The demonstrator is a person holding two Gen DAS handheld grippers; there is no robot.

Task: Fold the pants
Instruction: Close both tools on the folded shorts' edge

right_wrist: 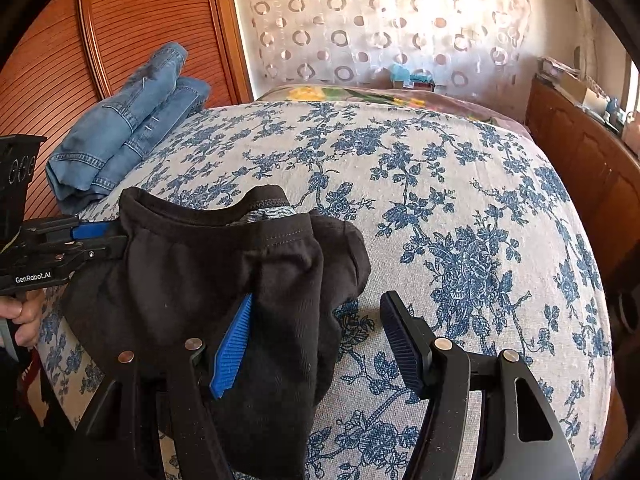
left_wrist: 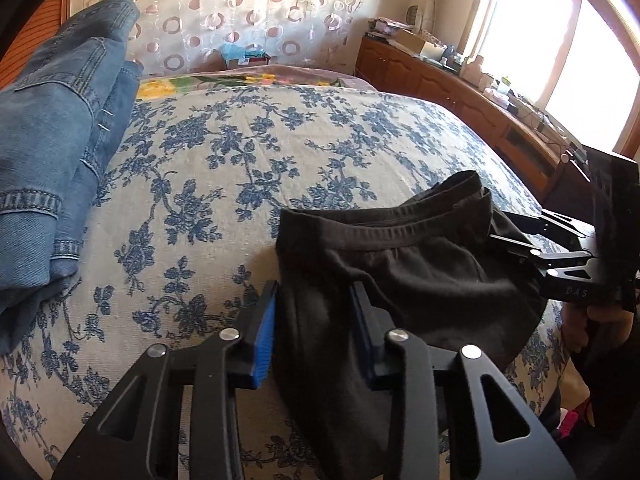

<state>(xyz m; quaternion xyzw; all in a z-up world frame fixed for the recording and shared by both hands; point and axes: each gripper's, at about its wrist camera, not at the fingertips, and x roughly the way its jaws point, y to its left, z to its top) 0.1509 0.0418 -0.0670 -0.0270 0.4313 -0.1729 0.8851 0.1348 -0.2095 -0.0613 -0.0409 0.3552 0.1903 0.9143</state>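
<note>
Left wrist cam: left gripper point(left_wrist: 314, 322) is clamped on a bunched fold of the black pants point(left_wrist: 420, 264), which spread ahead and right of it on the floral bedspread point(left_wrist: 224, 152). Jeans point(left_wrist: 60, 128) sit far left.

Right wrist cam: right gripper point(right_wrist: 320, 340) stands apart, pants draped over its left finger only.

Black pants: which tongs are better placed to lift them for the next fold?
Probably left. The left tongs have the black pants bunched between them, filling the gap. The right tongs stand open: cloth drapes one side, bedspread shows at the other.
</note>
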